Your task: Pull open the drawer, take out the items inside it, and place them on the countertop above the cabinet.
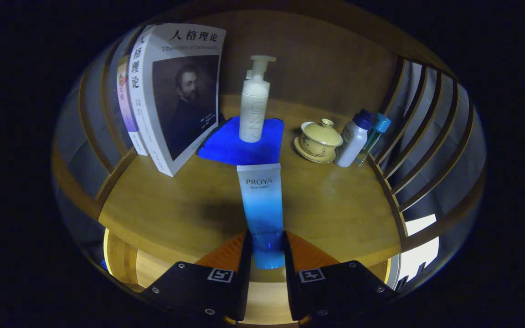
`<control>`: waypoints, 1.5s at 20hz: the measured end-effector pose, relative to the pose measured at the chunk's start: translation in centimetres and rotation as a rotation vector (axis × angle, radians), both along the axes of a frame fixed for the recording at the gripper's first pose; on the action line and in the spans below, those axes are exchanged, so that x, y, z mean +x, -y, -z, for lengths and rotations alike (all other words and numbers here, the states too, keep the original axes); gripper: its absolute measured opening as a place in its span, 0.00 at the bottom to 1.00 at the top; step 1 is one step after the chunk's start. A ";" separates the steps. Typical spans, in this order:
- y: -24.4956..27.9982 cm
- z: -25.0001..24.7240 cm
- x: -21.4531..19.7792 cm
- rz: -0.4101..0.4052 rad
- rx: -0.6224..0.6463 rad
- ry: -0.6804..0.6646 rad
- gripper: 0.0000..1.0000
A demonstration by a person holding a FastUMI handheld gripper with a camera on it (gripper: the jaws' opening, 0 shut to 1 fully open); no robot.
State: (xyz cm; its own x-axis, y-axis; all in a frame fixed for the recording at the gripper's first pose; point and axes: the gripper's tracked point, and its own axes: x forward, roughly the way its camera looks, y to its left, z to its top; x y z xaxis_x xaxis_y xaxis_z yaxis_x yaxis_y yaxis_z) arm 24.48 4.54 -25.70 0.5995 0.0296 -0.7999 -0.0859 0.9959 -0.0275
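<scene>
I see gripper (265, 255) clamped on blue cleanser tube (262, 207), both fingers pressing its lower end, tube upright above near edge of countertop (162, 214). Far: pump bottle (254, 102) on blue cloth (244, 146). Left books (171, 95), right lidded teacup (319, 140).

**What we can read**

On the blue-and-white tube (262, 214) at the lower middle of the frame, pinched on both sides by the claw (265, 248), we read "PROYA" and under it "AQUA PURITY". The white pump bottle (253, 109) at the upper middle carries pale letters running down its side, which we make out as "UNNY". The big book (176, 91) at the upper left shows "人格理论" on cover and spine, with a fainter line reading "Theories of personality".
</scene>
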 end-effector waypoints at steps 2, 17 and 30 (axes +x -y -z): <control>0.3 0.5 0.5 0.010 -0.002 -0.006 0.37; -0.7 -0.9 0.9 0.040 0.080 0.100 0.82; -1.8 -12.7 -9.2 0.067 0.173 0.482 0.95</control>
